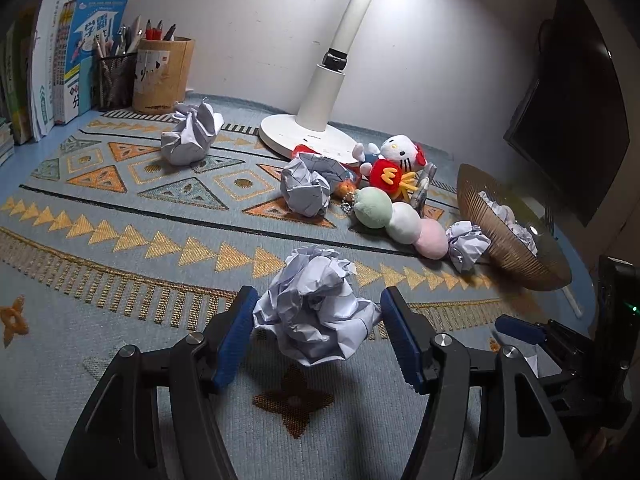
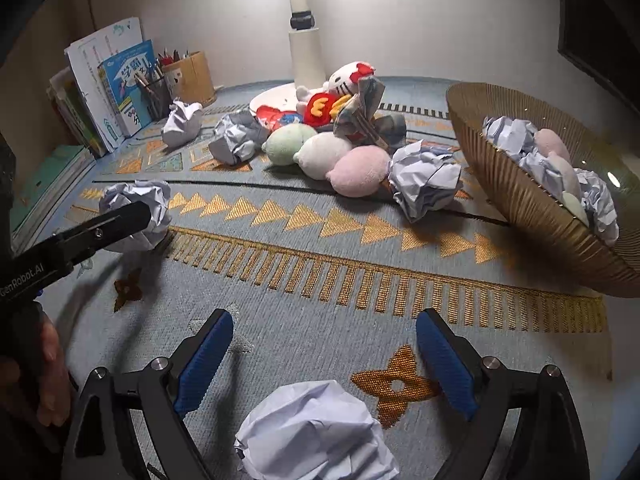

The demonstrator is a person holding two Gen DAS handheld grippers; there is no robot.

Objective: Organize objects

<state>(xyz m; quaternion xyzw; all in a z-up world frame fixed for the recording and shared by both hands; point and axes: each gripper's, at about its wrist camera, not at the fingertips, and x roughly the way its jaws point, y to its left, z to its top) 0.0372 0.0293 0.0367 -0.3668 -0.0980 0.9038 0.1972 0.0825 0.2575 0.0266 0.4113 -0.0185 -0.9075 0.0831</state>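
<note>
A crumpled paper ball (image 1: pixel 316 308) sits between the blue pads of my left gripper (image 1: pixel 318 336); the jaws stand around it, touching its sides, lifted a little above the mat. The same ball (image 2: pixel 134 216) and the left gripper's finger show in the right wrist view. My right gripper (image 2: pixel 325 354) is open, with another paper ball (image 2: pixel 314 436) low between its arms, not clamped. A brown ribbed basket (image 2: pixel 520 184) at the right holds paper balls and plush. More paper balls (image 1: pixel 191 134) (image 1: pixel 306 188) (image 2: pixel 424 178) lie on the mat.
A white lamp base (image 1: pixel 308 136) stands at the back with plush toys (image 1: pixel 396 156) and a three-ball plush (image 1: pixel 400 220) in front. A pencil holder (image 1: pixel 162 74) and books (image 1: pixel 80 56) stand at the back left. A dark monitor (image 1: pixel 572 100) is at the right.
</note>
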